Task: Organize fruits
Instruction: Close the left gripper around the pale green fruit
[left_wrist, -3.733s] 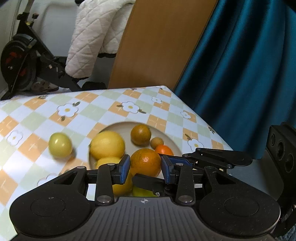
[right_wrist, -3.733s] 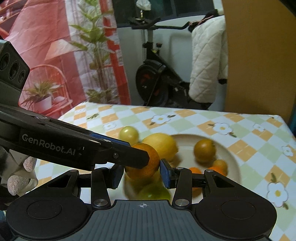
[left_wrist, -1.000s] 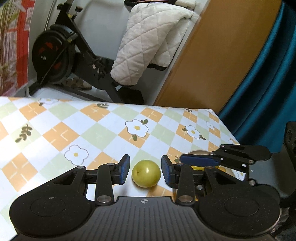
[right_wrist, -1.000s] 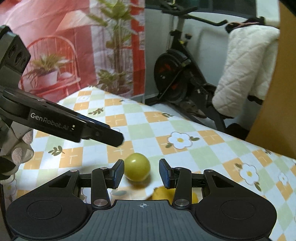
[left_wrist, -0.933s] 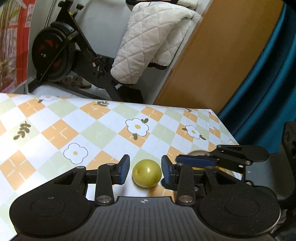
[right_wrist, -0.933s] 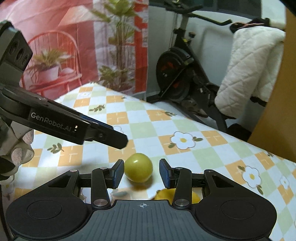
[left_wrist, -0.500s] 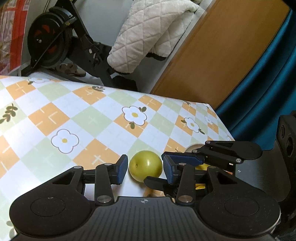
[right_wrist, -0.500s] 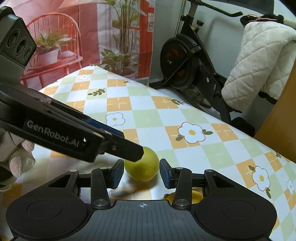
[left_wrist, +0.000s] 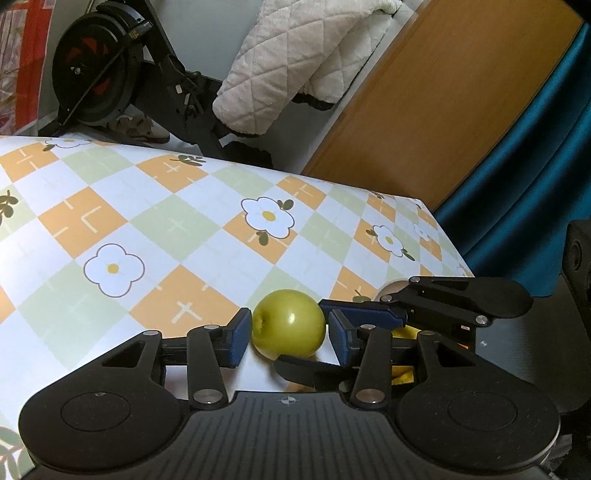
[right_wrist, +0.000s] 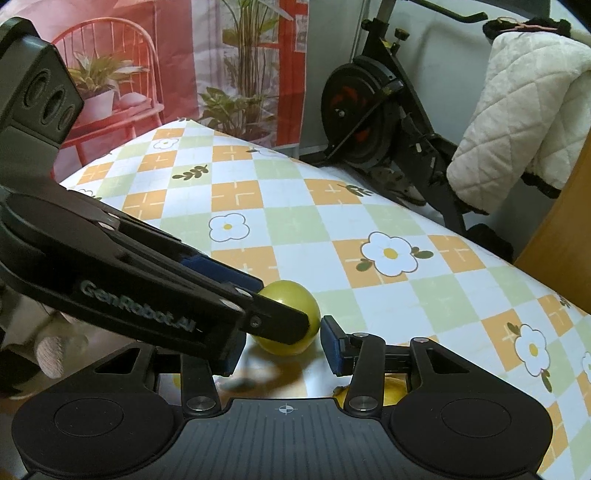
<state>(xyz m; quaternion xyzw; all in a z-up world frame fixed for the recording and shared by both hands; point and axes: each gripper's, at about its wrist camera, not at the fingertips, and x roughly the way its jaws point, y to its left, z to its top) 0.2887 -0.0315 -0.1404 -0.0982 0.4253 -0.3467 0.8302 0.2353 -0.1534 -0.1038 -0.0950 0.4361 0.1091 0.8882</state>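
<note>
A yellow-green apple (left_wrist: 290, 328) lies on the checked tablecloth (left_wrist: 155, 229). My left gripper (left_wrist: 289, 336) is open, with its blue pads on either side of the apple and close to it. My right gripper (right_wrist: 282, 345) is open too and also straddles the apple (right_wrist: 295, 306) from another side, its fingers crossing under the left ones. A yellow fruit (right_wrist: 391, 389) shows just behind the right gripper's finger. The plate's rim (left_wrist: 391, 286) peeks out behind the right gripper's arm in the left wrist view; the rest of the plate is hidden.
An exercise bike (left_wrist: 110, 70) with a white quilted cover (left_wrist: 295, 62) stands beyond the table's far edge. A wooden board (left_wrist: 436, 107) and a teal curtain (left_wrist: 535, 140) are at the right. The table edge runs close to the right.
Both grippers have left the plate of fruit and come in low around the apple. Over the last second the apple has come deeper between both pairs of fingers.
</note>
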